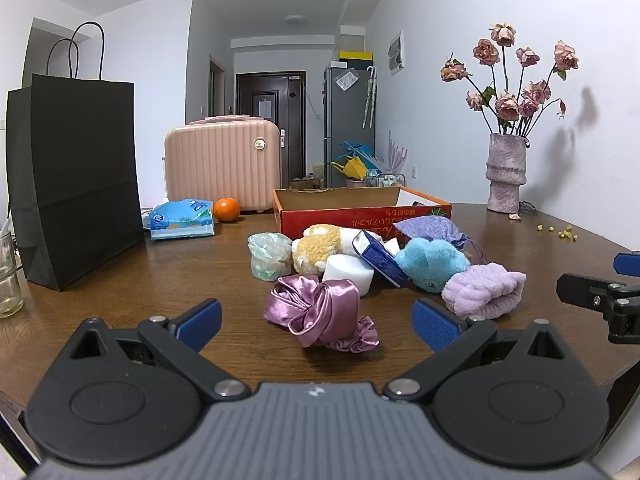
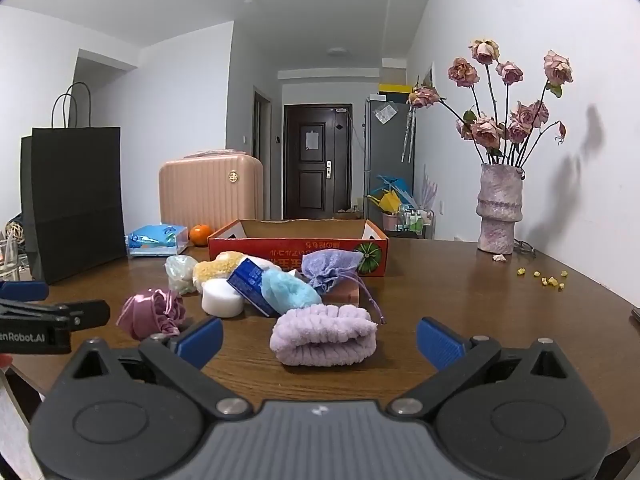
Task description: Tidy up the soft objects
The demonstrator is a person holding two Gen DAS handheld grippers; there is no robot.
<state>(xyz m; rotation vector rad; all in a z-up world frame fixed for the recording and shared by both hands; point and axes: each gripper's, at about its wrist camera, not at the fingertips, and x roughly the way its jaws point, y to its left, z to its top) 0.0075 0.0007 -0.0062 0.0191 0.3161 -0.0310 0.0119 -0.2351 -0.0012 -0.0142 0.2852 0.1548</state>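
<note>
Straight ahead of the left claw (image 1: 318, 322), spread wide and empty, lies the satin scrunchie (image 1: 320, 310); the right claw (image 2: 319, 338), equally wide and empty, faces the lilac towel roll (image 2: 324, 336), likely lined up for the red box (image 2: 298, 246) beyond.

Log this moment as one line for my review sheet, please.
phase: start | left gripper: jaws open, facing satin scrunchie | right gripper: jaws open, facing lilac headband | cardboard box: no soft items visible inside

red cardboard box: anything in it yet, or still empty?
Cannot tell fully. The red box sits open-topped, and only bare inner walls show above its rim; its floor is hidden. The soft items lie outside, in front.
</note>
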